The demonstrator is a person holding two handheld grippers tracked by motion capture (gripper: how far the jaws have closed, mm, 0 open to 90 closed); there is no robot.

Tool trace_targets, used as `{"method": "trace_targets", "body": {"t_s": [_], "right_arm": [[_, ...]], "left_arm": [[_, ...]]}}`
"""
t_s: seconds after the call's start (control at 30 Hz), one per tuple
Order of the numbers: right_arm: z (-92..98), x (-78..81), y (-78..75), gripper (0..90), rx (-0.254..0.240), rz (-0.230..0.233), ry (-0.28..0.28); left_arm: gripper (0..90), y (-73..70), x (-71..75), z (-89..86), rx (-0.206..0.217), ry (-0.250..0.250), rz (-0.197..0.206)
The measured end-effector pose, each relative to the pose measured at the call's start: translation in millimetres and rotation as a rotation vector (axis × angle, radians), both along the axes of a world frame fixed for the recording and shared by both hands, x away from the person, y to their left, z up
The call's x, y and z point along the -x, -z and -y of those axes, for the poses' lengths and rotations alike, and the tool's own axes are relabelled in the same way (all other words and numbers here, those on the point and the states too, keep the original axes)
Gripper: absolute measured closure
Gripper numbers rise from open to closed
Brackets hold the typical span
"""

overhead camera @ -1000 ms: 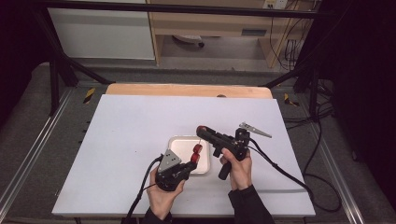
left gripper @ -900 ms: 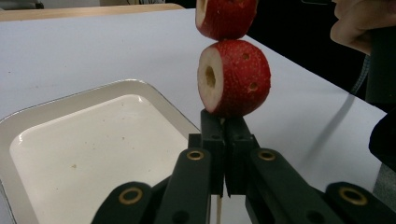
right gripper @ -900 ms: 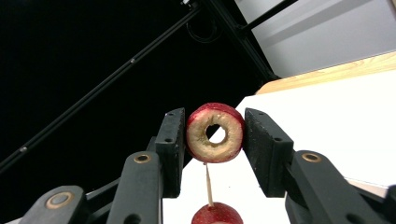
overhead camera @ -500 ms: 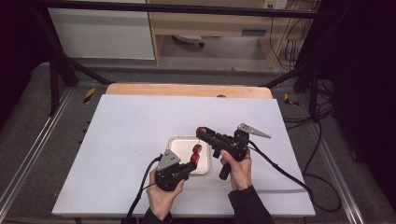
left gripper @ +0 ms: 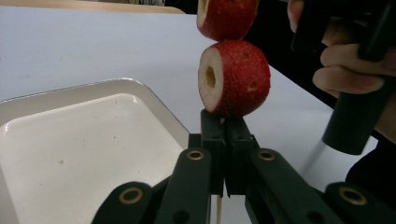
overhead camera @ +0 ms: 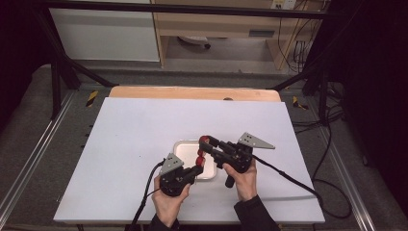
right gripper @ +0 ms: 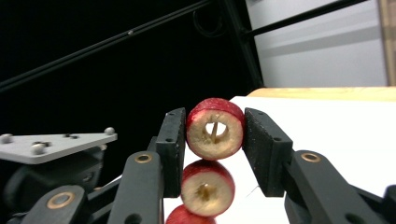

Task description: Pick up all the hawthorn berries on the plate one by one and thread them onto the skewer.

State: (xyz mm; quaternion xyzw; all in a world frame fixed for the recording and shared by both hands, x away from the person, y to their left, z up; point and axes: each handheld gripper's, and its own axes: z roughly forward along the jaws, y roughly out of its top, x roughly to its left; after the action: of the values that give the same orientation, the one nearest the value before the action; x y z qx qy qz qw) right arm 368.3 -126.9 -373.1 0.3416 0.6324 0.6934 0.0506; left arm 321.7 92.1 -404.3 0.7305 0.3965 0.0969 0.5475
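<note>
Since earlier: little has shifted; my right gripper (overhead camera: 204,141) has edged slightly across the tray, my left gripper (overhead camera: 198,168) has kept its place, and the skewer stands between them as before.
Fruit count: three red pieces (right gripper: 215,128) show along my right gripper's line, one above another; two (left gripper: 233,77) show from my left gripper.
Fruit shape and texture: round, cored rings with a pale cut face, a hole through the middle and dimpled red skin with small pits.
Skewer: one thin pale stick (left gripper: 218,212), wood by the look of it, showing through the top ring's hole and below my left gripper's pads.
Skewer place: upright over the near right corner of the tray, its foot in my left gripper, its top ring in my right.
Left gripper: pads pressed tight together on the stick, just under the lowest fruit.
Right gripper: narrowed on the top ring, one flat black pad against each side.
Tray: one (overhead camera: 185,149), white, squarish with rounded corners and a raised rim, smooth, with a few fine specks inside.
Counter: one white matte sheet (overhead camera: 134,130) with a wooden strip along the far edge.
Plates: two grey three-cornered metal plates, one per gripper, with small screws.
Writing: none that I can read.
</note>
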Motion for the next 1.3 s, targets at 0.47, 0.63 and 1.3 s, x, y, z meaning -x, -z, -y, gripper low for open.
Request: {"method": "trace_targets", "body": {"t_s": [0.47, 0.63, 1.3], "right_arm": [[0.4, 2.5, -3.8, 43.3, 0.045, -0.01, -0.027], [8.4, 1.5, -5.2, 28.0, 0.137, 0.016, 0.018], [71.8, -0.4, 50.8, 1.3, 0.535, -0.09, 0.056]], "left_arm": [[89.0, 8.1, 1.0, -8.0, -0.048, 0.002, 0.085], [89.0, 9.8, -0.2, -19.6, -0.061, -0.017, 0.095], [88.8, 1.4, -12.9, -51.5, -0.15, -0.037, 0.089]]}}
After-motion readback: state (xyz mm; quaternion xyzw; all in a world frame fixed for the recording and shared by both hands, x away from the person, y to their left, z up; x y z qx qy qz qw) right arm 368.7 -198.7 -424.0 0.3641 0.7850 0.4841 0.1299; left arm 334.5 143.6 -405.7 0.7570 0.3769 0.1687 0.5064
